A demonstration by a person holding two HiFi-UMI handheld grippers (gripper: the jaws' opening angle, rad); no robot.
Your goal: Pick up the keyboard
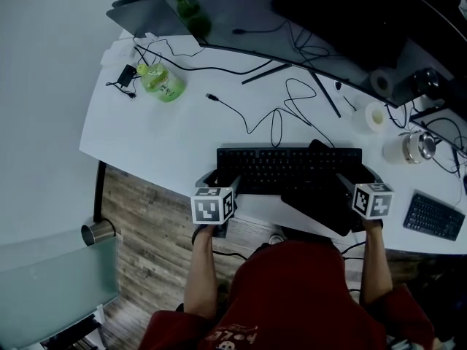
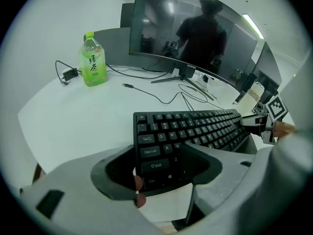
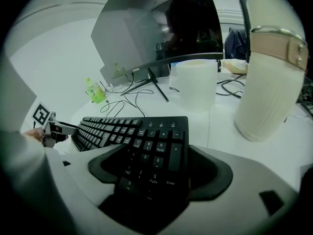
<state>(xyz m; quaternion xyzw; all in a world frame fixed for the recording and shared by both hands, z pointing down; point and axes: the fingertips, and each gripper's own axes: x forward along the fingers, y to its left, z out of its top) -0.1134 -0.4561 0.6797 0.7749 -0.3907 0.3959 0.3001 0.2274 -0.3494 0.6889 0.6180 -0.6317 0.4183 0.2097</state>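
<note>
Black keyboard (image 1: 292,168) lies along the front edge of the white table (image 1: 139,133), right in front of the person, held at both short ends. The left gripper (image 2: 159,168) is clamped across the Shift/Ctrl end and the right gripper (image 3: 156,180) across the number-pad end, jaws pressed on the long edges (can't tell if it's off the table). Behind it are loose cables (image 1: 273,122), a green bottle (image 1: 162,82) far left, a curved monitor (image 1: 314,20), and a smaller keyboard (image 1: 433,216) right.

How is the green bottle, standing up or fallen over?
Standing up: the bottle rests on its base, cap pointing up.
</note>
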